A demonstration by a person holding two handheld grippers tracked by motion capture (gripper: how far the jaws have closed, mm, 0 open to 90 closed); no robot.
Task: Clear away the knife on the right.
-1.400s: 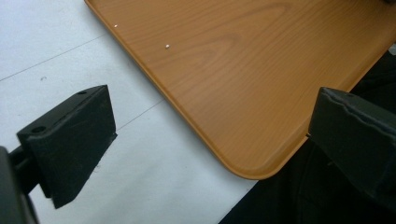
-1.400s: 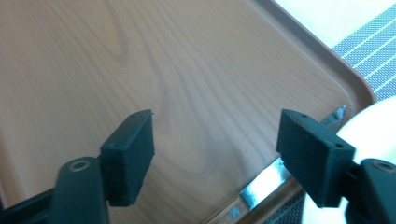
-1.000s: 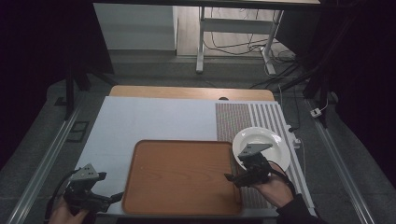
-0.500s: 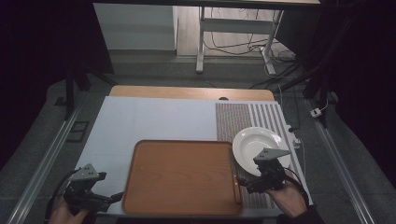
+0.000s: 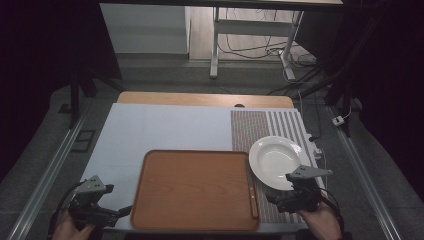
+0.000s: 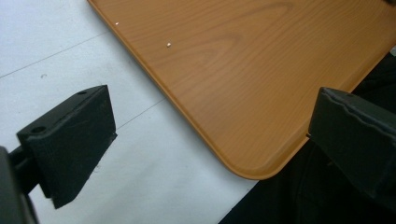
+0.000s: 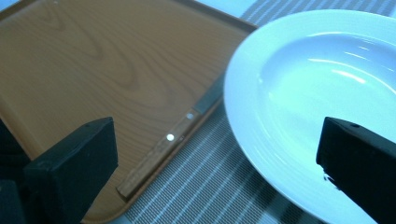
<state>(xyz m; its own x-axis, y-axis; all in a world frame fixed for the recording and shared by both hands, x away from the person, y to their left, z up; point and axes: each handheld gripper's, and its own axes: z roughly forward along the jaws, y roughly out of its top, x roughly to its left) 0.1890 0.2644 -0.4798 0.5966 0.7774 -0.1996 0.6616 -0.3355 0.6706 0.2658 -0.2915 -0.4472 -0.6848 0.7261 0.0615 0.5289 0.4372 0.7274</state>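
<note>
My right gripper [image 5: 280,199] has just let the white plate [image 5: 276,161] go: a second ago its jaws were on the plate's near rim, they have been opening since, and now they stand wide with nothing between the pads. The hand has also slid back toward me and to the right, off the plate. I read that as the placing step done. The plate sits flat on the striped mat [image 5: 260,127], just right of the wooden tray [image 5: 195,187], its left rim close over the tray's right edge. A knife [image 7: 170,140] with a wooden handle lies along that right edge of the tray, inside the rim, beside the plate.

Pose now: right gripper low at the near right corner of the table, jaws pointing left and slightly away, plate ahead on one side and tray on the other in the right gripper view. Right hand [image 5: 320,222] behind it at the table edge.

My left gripper [image 5: 117,212] hasn't shifted: parked at the near left corner, jaws wide apart, empty, aimed at the tray's near left corner [image 6: 252,168] without touching it.
</note>
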